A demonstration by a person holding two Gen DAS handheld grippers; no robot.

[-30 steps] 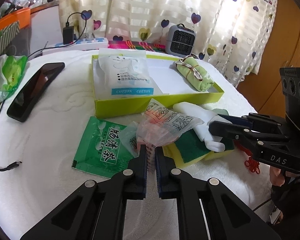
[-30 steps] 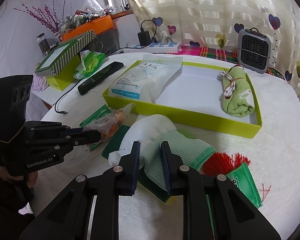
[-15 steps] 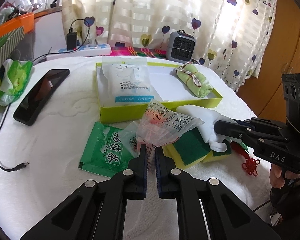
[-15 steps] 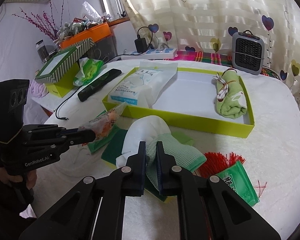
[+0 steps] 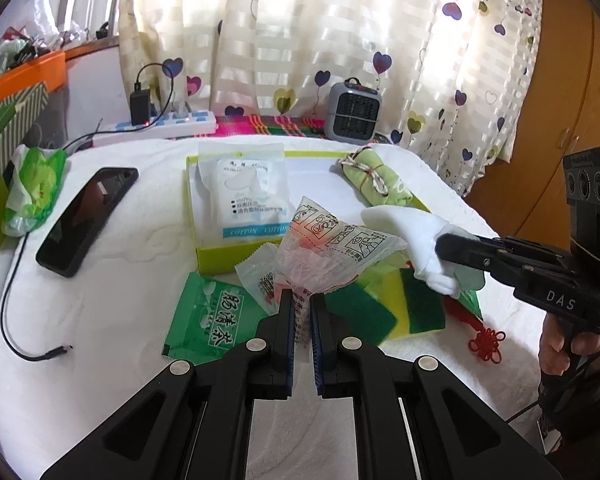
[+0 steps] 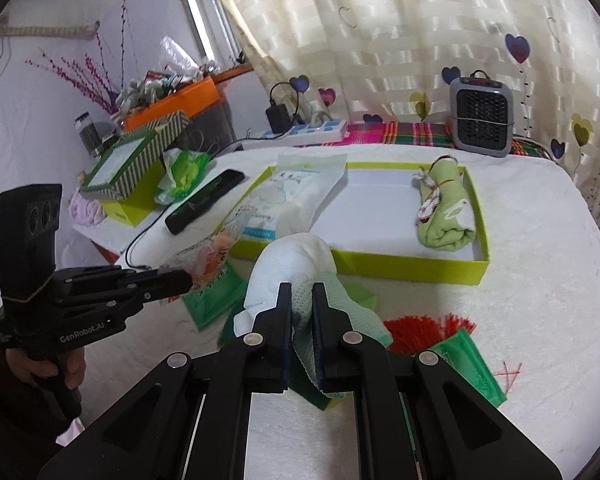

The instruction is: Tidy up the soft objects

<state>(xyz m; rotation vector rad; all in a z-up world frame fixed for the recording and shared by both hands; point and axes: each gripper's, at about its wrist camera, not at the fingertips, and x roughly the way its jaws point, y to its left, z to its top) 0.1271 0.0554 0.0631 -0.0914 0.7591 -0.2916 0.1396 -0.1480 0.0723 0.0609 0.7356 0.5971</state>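
- My left tool [image 5: 300,306] is clamped on the plastic bag [image 5: 332,252], held up near the green tray [image 6: 420,270].
- My right tool [image 6: 302,304] pinches the white-green cloth [image 6: 296,264], lifted w/ sponges [image 5: 380,308] below it.

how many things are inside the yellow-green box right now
2: a white cotton-pad pack leaning over the left end of the yellow-green box, and a rolled green towel tied with string at the right end. Nothing seems hidden between them.
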